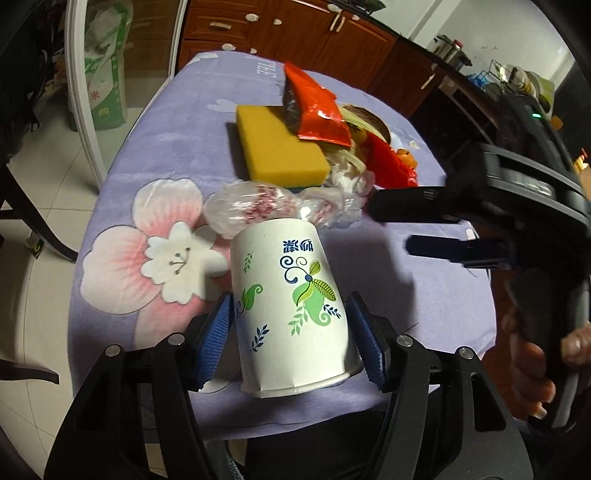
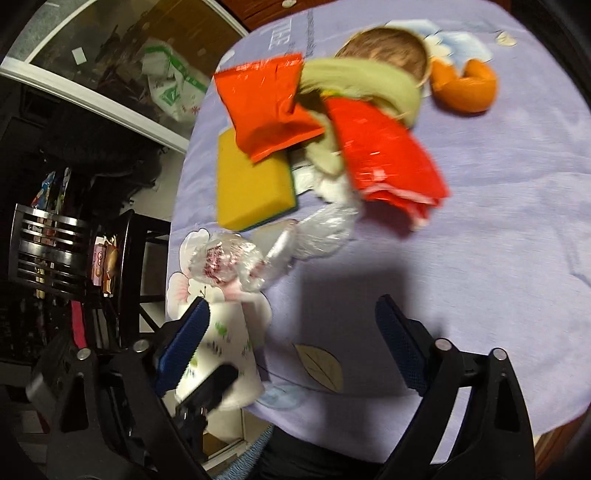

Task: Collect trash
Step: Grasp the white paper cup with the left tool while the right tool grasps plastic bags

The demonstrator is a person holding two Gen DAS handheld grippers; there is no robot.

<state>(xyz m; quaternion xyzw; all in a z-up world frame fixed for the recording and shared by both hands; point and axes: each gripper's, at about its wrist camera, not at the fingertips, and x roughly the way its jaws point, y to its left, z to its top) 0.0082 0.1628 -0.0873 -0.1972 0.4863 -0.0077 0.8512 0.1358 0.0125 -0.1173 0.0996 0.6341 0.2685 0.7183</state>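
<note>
A white paper cup with green leaf print stands upside down near the table's front edge. My left gripper has its blue pads on both sides of the cup, shut on it. The cup also shows at the lower left of the right wrist view. My right gripper is open and empty above the cloth; in the left wrist view its fingers point at a crumpled clear plastic wrap. Behind lie a yellow sponge, red wrappers and orange peel.
The table wears a lilac cloth with a pink flower print. A dark chair stands left of the table. Brown cabinets and a white door frame are behind. The table's front edge is close to both grippers.
</note>
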